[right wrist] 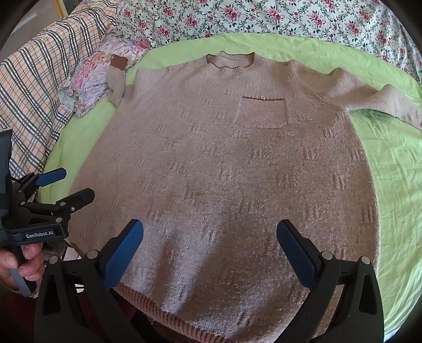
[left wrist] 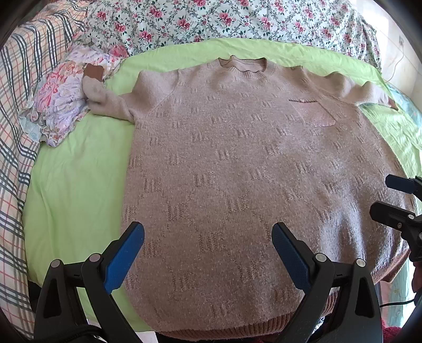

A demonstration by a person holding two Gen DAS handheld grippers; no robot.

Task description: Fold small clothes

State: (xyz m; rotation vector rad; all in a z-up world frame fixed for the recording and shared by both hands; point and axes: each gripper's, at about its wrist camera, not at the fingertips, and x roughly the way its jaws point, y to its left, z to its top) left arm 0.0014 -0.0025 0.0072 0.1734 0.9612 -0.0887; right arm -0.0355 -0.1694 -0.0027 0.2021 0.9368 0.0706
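Left wrist view: left claw [left wrist: 208, 253] gapes wide, empty, over the sweater's [left wrist: 237, 171] hem; right claw [right wrist: 209, 253] likewise. Beyond, one sleeve [left wrist: 105, 99] drapes the floral bundle [left wrist: 66, 105] and may snag when folded.

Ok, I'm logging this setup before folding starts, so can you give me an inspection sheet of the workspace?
Surface: green sheet, wrinkled, spread over a bed.
Job's things: beige knit sweater lying flat, front up, chest pocket visible, sleeves spread outward.
Clutter: bundled floral cloth under the far left cuff.
Grippers: left gripper and right gripper both open, empty, above the hem.
Cables: thin cord at the far right edge.
Surroundings: plaid bedding, floral quilt.
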